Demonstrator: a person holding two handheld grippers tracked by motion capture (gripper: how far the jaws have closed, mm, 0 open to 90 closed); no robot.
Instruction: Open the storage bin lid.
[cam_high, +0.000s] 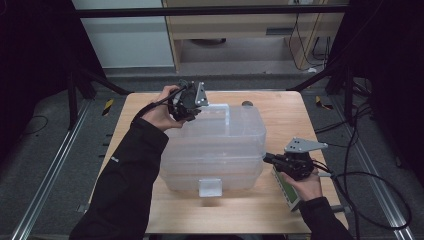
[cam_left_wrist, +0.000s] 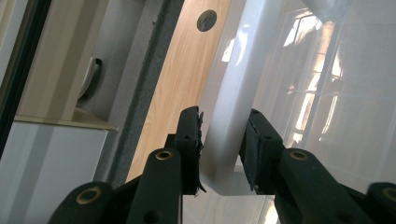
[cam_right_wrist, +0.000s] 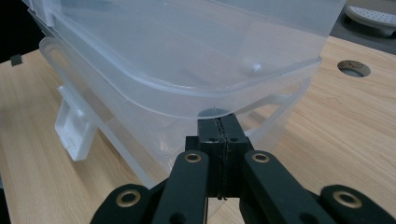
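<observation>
A clear plastic storage box (cam_high: 215, 150) with its lid on stands mid-table. My left gripper (cam_high: 192, 112) is at the box's far left corner. In the left gripper view its jaws (cam_left_wrist: 223, 113) straddle the white latch bar (cam_left_wrist: 229, 93) and both pads press on it. My right gripper (cam_high: 266, 158) is at the box's right side, shut with nothing between its jaws. In the right gripper view its closed tips (cam_right_wrist: 218, 122) sit just under the lid's overhanging rim (cam_right_wrist: 187, 109), at a corner of the box.
A second white latch (cam_high: 210, 187) hangs at the box's near side, also seen as the white latch (cam_right_wrist: 74, 128). A green and white flat object (cam_high: 286, 192) lies under the right hand. A round hole (cam_high: 247, 104) is in the tabletop behind the box.
</observation>
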